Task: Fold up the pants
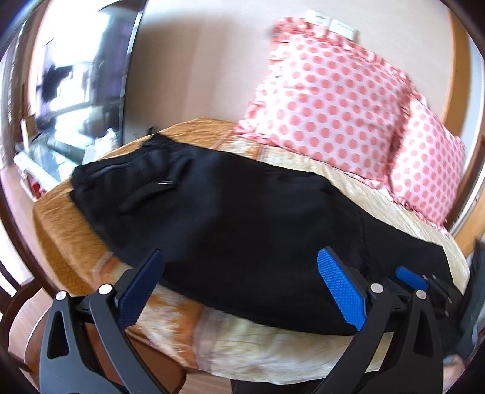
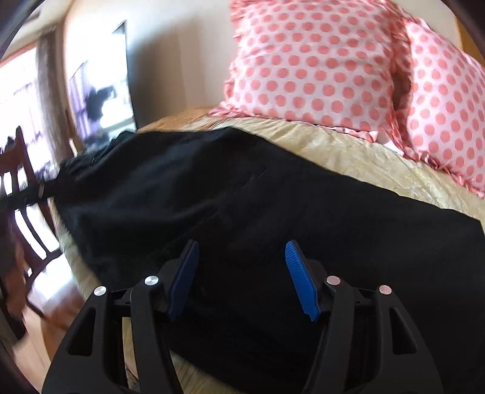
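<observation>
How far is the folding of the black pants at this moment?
Done: the black pants lie lengthwise on the bed, seemingly one leg over the other. In hand: nothing; the left claw and right claw are open above the cloth. Left: the crosswise folds.

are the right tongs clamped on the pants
No, the right tongs stand open over the black pants, blue pads apart with no fabric pinched between them.

No readable text in either view.
Two white plates on wall [image 1: 332, 24] above far polka-dot pillow [image 1: 327, 100] carry faint marks, too blurred to read; nothing printed on the black pants [image 1: 242, 218].
</observation>
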### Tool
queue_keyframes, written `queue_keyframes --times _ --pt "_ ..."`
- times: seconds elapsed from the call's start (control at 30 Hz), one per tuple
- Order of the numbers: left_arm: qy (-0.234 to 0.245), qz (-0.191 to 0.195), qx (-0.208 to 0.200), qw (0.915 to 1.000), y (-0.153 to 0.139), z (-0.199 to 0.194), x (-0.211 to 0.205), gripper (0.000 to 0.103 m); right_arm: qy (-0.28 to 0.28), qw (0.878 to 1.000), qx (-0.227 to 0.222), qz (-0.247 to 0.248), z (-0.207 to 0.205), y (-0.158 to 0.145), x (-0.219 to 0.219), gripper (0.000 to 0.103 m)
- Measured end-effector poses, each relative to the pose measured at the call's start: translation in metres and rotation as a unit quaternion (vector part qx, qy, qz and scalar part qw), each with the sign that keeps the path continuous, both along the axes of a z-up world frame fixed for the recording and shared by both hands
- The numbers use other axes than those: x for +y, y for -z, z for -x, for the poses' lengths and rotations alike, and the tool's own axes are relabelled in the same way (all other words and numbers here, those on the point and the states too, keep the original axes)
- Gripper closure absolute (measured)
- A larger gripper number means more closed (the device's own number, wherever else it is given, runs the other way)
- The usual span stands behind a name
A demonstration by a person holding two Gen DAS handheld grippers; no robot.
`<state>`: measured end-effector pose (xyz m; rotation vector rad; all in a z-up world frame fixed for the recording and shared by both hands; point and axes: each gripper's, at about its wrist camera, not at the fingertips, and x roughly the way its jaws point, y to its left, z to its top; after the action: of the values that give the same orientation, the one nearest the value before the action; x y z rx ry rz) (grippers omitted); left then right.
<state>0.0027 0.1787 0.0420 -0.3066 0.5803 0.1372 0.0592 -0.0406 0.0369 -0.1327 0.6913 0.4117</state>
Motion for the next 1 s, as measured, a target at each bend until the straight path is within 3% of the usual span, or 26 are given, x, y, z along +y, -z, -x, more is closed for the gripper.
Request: queue_keyframes --times 0.1,0.23,0.33,0.47,0.63,0.83,1.0 --pt "-0.028 0.021 0.010 0.9993 -0.002 0.002 0.034 0.002 -0.009 1.000 -0.001 -0.004 0.005 0.003 -0.006 0.041" --pt "-0.059 0.090 0.014 0.9941 -0.005 0.000 0.088 0.002 -0.015 1.000 0.006 -0.016 0.009 0.000 -0.010 0.040" --pt "-0.069 0.165 0.014 0.9837 -0.001 -0.004 0.126 0.003 -0.014 1.000 0.003 -0.015 0.010 0.000 -0.009 0.040" --pt "-0.078 0.230 0.026 0.9696 0.009 -0.014 0.152 0.004 -0.017 1.000 0.004 -0.018 0.010 0.000 -0.009 0.040" --pt "-0.079 0.250 0.045 0.9639 0.016 -0.026 0.158 0.005 -0.022 1.000 0.003 -0.018 0.010 0.000 -0.007 0.033" --pt "-0.095 0.264 0.045 0.9589 0.016 -0.035 0.171 0.005 -0.024 1.000 0.000 -0.020 0.010 0.001 -0.008 0.033" --pt "-0.123 0.251 0.047 0.9589 0.015 -0.040 0.181 0.005 -0.024 0.999 0.000 -0.022 0.010 0.001 -0.008 0.032"
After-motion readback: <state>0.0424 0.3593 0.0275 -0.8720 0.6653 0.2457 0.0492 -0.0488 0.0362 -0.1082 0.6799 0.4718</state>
